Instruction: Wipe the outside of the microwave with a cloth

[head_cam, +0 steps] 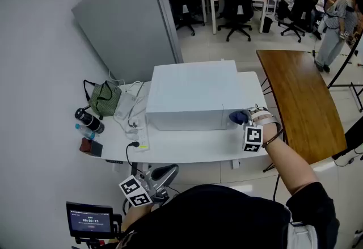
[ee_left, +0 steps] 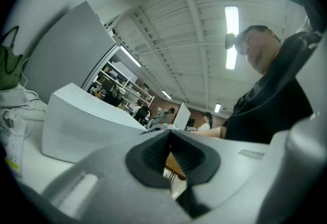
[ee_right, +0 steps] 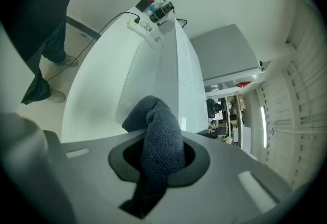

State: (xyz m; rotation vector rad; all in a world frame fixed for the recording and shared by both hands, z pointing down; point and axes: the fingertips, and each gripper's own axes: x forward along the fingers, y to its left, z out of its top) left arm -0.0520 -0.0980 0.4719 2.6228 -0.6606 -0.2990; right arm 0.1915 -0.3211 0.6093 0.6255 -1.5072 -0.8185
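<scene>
White table (head_cam: pixel 187 151) under me, smooth and flat, the biggest thing here. On it sits one microwave (head_cam: pixel 193 95), a plain white box with matte sides and square edges, its long front facing me.

Left of it there's one green bag (head_cam: pixel 105 97), soft and slumped, black handles up. Beside that, one white power strip (head_cam: pixel 142 139), long and thin, with a black cord running off the table edge. Two bottles (head_cam: pixel 88 123) lie on their sides near the far left edge, one dark, one clear plastic.

Now my two grippers, grey moulded plastic, each with a marker cube. My right gripper (ee_right: pixel 161 154) is clamped on the one cloth (ee_right: pixel 161 136), dark blue-grey, nubby terry, bunched into a fat roll sticking out past the black pads. Its tip is pressed to the microwave's front face at the right-hand corner.

My left gripper (ee_left: pixel 171 154) hangs low in front of the table, well clear of the microwave. Its ribbed black pads are drawn together to a narrow wedge, with nothing between them.
</scene>
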